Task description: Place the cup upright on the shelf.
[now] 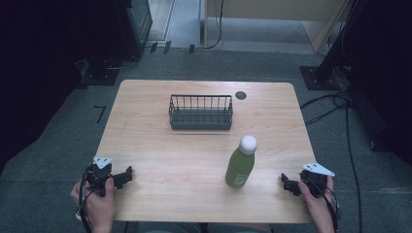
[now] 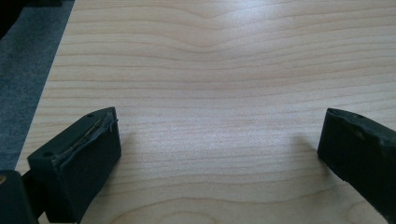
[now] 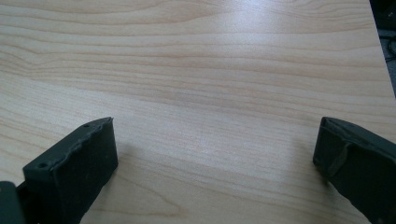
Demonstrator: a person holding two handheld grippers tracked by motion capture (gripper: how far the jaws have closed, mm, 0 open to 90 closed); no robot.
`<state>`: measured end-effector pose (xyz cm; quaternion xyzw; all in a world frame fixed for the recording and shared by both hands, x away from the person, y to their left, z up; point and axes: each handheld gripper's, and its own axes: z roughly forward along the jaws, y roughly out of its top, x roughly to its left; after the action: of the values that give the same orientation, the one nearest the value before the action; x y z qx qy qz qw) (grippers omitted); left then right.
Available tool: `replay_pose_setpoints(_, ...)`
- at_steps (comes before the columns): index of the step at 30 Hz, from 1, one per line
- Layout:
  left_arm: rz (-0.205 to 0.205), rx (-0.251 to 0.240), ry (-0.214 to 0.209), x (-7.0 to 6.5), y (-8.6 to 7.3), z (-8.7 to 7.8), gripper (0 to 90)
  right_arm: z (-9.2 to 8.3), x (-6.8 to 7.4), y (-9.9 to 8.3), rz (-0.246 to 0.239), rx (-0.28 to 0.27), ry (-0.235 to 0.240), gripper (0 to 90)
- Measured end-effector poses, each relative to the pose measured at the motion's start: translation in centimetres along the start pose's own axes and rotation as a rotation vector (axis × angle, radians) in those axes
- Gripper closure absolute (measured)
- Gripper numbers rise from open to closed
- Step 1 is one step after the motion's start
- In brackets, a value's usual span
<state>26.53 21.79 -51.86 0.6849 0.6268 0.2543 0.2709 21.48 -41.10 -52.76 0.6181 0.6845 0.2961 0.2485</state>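
We hold the left tool [image 1: 127, 175] and the right tool [image 1: 286, 184] released at the worktop's [image 1: 160, 160] near corners. The green bottle [image 1: 240, 167] stands upright near the right tool, before the wire basket [image 1: 200, 112].

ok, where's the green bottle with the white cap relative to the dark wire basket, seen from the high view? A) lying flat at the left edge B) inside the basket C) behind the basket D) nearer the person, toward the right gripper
D: the green bottle with the white cap stands upright on the wooden table, in front of the dark wire basket and closer to the right gripper.
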Motion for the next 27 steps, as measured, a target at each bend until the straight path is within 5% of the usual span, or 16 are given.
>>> replay_pose_setpoints(5, 0.001, 0.001, 0.0, 0.0, 0.0, 0.0, 0.0, 0.0, 0.1, 0.0, 0.022, -0.002, -0.009, 0.0)
replay_pose_setpoints(8, 0.0, 0.0, 0.0, 0.0, 0.0, 0.0, 0.0, -0.1, 0.2, 0.1, 0.043, -0.013, 0.027, 0.0)
replay_pose_setpoints(20, 0.0, 0.0, 0.0, 0.0, 0.0, 0.0, 0.0, -1.7, 1.6, 0.7, 0.018, -0.06, 0.063, 0.0)
replay_pose_setpoints(27, 0.0, 0.0, 0.0, 0.0, 0.0, 0.0, 0.0, -2.6, 3.5, 1.0, -0.015, -0.076, 0.136, 0.0)
